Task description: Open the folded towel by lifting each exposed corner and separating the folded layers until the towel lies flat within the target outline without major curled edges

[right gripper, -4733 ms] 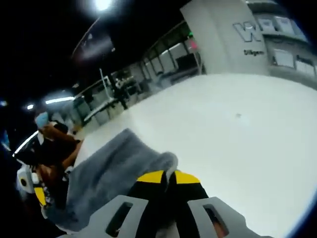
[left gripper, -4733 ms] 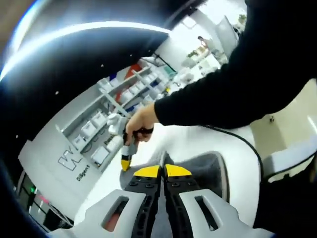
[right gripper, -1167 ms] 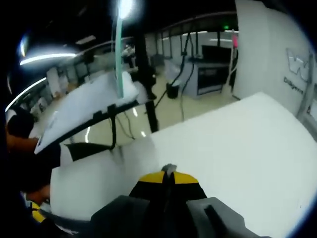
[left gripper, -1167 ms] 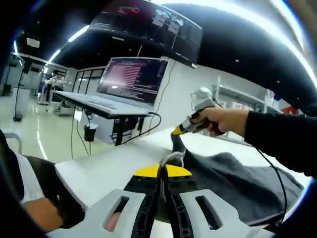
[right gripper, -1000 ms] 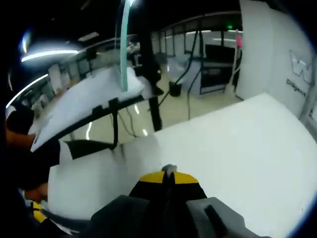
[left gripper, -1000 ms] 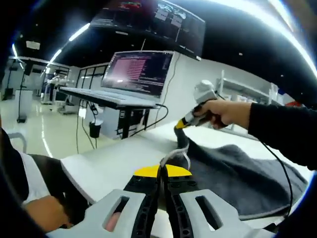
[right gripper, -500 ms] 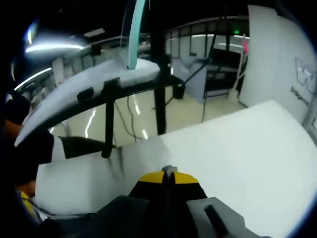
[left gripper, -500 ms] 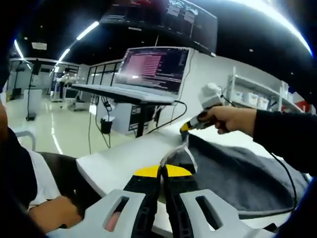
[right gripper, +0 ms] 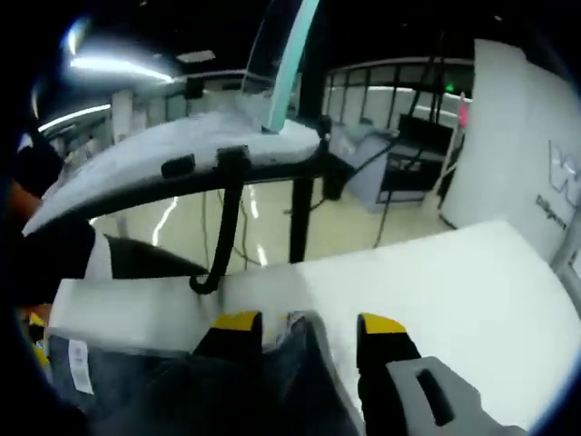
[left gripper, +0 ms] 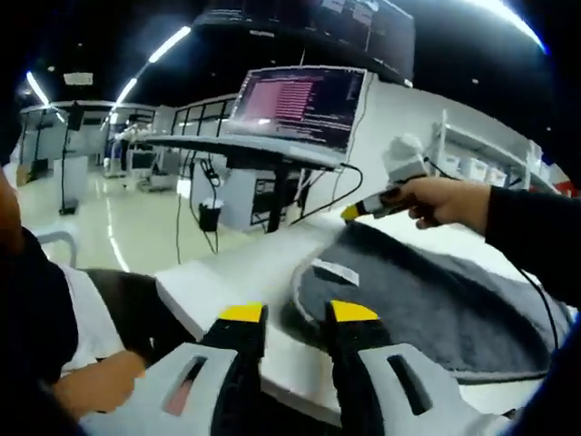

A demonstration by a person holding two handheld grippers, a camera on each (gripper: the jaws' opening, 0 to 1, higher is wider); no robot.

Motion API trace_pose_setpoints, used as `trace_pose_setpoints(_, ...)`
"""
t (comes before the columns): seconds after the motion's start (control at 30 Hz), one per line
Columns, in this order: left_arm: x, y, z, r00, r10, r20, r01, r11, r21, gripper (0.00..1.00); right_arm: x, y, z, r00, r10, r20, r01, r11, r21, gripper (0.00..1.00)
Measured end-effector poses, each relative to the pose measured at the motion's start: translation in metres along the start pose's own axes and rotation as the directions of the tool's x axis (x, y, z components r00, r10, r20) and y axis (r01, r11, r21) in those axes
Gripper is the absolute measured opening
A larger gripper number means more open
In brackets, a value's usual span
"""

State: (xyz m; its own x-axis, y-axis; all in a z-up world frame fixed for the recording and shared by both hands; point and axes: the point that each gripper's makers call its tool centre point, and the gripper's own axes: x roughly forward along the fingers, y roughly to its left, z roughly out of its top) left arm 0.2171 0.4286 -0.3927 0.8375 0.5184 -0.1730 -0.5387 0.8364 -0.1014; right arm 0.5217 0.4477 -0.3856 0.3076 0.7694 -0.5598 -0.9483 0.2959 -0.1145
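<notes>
We have let go: our left gripper [left gripper: 298,313] and right gripper [right gripper: 307,325] are both open, the gray towel [left gripper: 427,300] lying just ahead on the table [left gripper: 245,272].

We hold our left gripper [left gripper: 298,313] low and level, its two yellow-tipped jaws spread apart with a clear gap between them and nothing held. Farther forward and to our right, our right hand [left gripper: 442,198] in a dark sleeve [left gripper: 536,241] grips the handle of the right gripper [left gripper: 349,213], arm stretched out, tip pointing away from the sleeve. In the right gripper view, the right gripper [right gripper: 309,324] shows its yellow-tipped jaws parted wide, pointing forward, with nothing pinched.
</notes>
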Motion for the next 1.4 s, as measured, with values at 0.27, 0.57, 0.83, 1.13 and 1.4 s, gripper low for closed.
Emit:
trace_pose_setpoints(0.27,0.004,-0.043,0.05,0.983,-0.128,0.131,0.091,0.962,0.258,0.99,-0.049,-0.046,0.012,0.987,-0.147,0.068,0.15,0.988,-0.041,1.0)
trace_pose_setpoints(0.57,0.005,-0.115,0.112,0.922,-0.366,0.123,0.31,0.892,0.329,1.0,-0.139,-0.074,0.027,0.965,-0.227,0.129,0.229,0.973,0.001,1.0)
trace_pose_setpoints(0.83,0.019,-0.151,0.129,0.882,-0.465,0.068,0.427,0.853,0.302,1.0,-0.232,-0.101,0.021,0.928,-0.322,0.188,0.326,0.945,0.011,1.0)
trace_pose_setpoints(1.13,0.029,-0.18,0.147,0.83,-0.556,0.049,0.517,0.799,0.308,0.97,-0.366,-0.13,-0.01,0.851,-0.455,0.261,0.44,0.89,0.118,1.0)
trace_pose_setpoints(1.4,0.039,-0.205,0.132,0.752,-0.656,-0.065,0.634,0.693,0.342,0.91,-0.491,-0.17,-0.07,0.732,-0.632,0.257,0.606,0.775,0.18,0.99)
